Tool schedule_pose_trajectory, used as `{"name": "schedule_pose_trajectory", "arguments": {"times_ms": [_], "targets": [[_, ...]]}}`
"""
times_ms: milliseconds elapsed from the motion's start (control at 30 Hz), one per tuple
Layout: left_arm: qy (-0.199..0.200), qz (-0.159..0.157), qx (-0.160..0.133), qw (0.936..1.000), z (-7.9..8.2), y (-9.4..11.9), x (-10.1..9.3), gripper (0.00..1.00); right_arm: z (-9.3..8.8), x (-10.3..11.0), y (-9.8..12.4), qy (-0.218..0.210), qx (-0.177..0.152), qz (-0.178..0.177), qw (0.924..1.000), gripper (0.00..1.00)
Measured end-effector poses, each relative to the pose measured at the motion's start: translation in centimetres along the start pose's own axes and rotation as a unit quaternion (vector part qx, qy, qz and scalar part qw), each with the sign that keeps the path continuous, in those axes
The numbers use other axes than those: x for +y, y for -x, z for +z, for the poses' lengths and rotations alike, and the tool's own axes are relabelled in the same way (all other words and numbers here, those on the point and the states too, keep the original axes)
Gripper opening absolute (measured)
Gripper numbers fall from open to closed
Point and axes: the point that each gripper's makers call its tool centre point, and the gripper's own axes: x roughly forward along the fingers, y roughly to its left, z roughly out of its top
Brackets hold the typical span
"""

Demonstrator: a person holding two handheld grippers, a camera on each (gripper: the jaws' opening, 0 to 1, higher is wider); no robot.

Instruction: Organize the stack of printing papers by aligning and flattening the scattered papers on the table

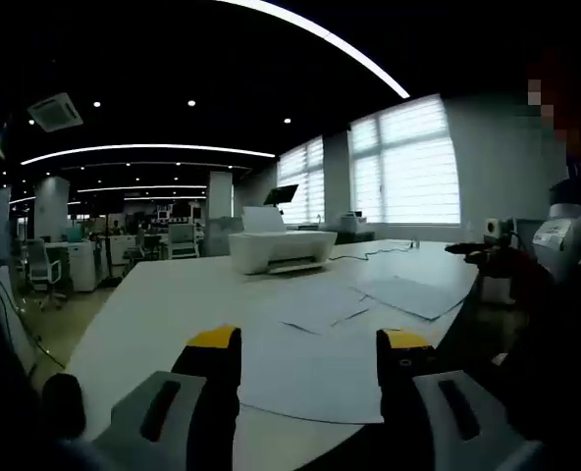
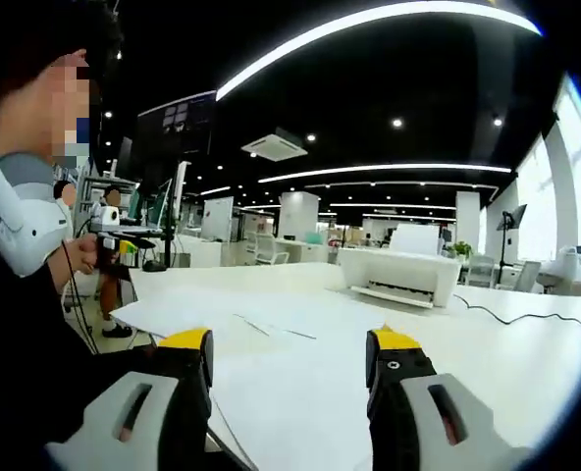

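- Left gripper view: left gripper [image 1: 308, 365], black jaws w/ yellow tips, spread wide, nothing between them, hovering over near edge of the long white table [image 1: 153, 294].
- Scattered white printing papers [image 1: 315, 368] lie flat on the tabletop just past the jaw tips; nearest sheet sits between and slightly beyond the tips. Further sheets fan out to the right and farther back, overlapping, edges not squared.
- Far end of table: white boxy desktop printer [image 1: 281, 247] w/ a sheet standing in its feed, black cable running off to the right. Well apart from the papers.
- Right edge: a person's sleeve and hand, partly dark, holding sth small; can't tell what.
- Right gripper view: right gripper [image 2: 289, 355], same black/yellow build, jaws released, gap empty, above the table surface.
- Same loose sheets [image 2: 212, 314] here spread from the left toward centre, a couple of corners askew. Printer [image 2: 400, 275] far right of centre, cable trailing right.
- Person at left edge, close to the table.
- Step, as I read it: approach/start; sheets not yet gathered, no stack formed.
- Next move prob. calls for lowering both grippers to the outer edges of the spread, nudging sheets inward till edges line up, then pressing flat. Thin paper, so keep jaws low, else sheets buckle or slide over each other.
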Motion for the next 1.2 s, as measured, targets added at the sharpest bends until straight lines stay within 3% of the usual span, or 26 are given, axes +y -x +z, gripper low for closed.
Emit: {"name": "schedule_pose_trajectory", "arguments": {"times_ms": [667,1200], "targets": [[0.000,0.001,0.022,0.9998,-1.1,-1.1,0.6,0.59,-0.6,-0.3,0.3,-0.005,0.008,-0.002,1.0000,0.58],[-0.003,-0.007,0.027,0.9996,-0.5,-1.4,0.5,0.59,-0.3,0.1,0.0,-0.003,0.010,0.005,0.9999,0.58]]}}
